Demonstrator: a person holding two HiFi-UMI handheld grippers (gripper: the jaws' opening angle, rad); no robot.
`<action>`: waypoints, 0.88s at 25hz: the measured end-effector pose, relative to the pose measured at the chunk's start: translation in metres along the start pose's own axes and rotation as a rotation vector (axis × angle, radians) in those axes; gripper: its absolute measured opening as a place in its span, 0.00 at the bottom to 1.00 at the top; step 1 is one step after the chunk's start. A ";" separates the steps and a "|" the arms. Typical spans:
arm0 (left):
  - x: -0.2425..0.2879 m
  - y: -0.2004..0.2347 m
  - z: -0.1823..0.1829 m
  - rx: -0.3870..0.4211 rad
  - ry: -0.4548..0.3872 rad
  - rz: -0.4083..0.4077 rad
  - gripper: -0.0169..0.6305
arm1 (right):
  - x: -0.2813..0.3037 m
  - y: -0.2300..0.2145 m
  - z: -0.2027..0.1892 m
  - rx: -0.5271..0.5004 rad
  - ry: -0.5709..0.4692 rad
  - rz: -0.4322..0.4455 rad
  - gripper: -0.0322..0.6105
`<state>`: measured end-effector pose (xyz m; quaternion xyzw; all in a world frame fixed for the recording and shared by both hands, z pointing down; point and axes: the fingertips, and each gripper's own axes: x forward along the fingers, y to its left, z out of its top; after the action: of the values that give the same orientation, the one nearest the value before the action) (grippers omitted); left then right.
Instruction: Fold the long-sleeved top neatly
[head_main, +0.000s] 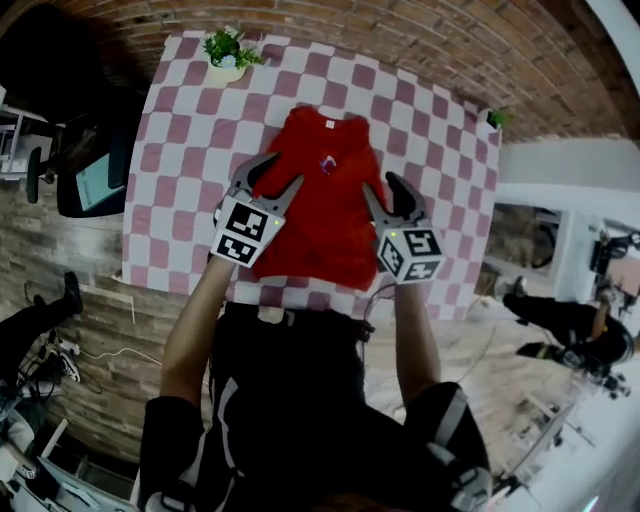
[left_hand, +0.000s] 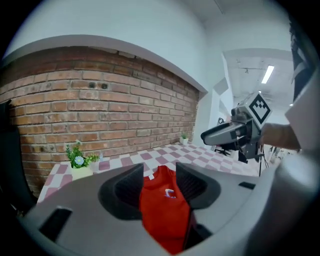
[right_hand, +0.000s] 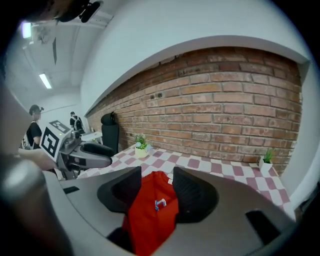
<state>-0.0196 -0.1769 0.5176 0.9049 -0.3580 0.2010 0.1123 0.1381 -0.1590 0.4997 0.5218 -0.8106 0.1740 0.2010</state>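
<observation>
Head view, left to right: a black office chair (head_main: 85, 170) stands at the left edge beside a table (head_main: 165, 150) covered in a pink-and-white checked cloth; a potted plant (head_main: 228, 52) sits on the table's upper left corner. The left gripper (head_main: 278, 172) hangs over the lower left part of the red top (head_main: 330, 150), its jaws spread wide with nothing between the pads. The top lies flat in the middle of the table, collar toward the upper edge of the frame, a small emblem on the chest, its hem near the table's lower edge. The right gripper (head_main: 382, 185) hangs over the top's lower right part, jaws likewise wide apart and empty. A second small plant (head_main: 495, 118) stands on the table's upper right corner. In each gripper view the top shows through the gap between the jaws, lying on the cloth beyond them, with a brick wall (left_hand: 100, 110) behind the table
</observation>
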 end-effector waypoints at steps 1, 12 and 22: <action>0.010 0.003 -0.004 0.008 0.019 -0.001 0.31 | 0.010 -0.005 -0.003 -0.008 0.015 0.012 0.36; 0.118 0.042 -0.064 0.109 0.230 -0.107 0.31 | 0.122 -0.072 -0.049 -0.122 0.207 0.125 0.35; 0.193 0.082 -0.098 0.279 0.390 -0.160 0.32 | 0.198 -0.110 -0.084 -0.301 0.385 0.248 0.35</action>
<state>0.0237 -0.3182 0.6954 0.8813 -0.2254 0.4096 0.0687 0.1764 -0.3146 0.6799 0.3402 -0.8317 0.1711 0.4040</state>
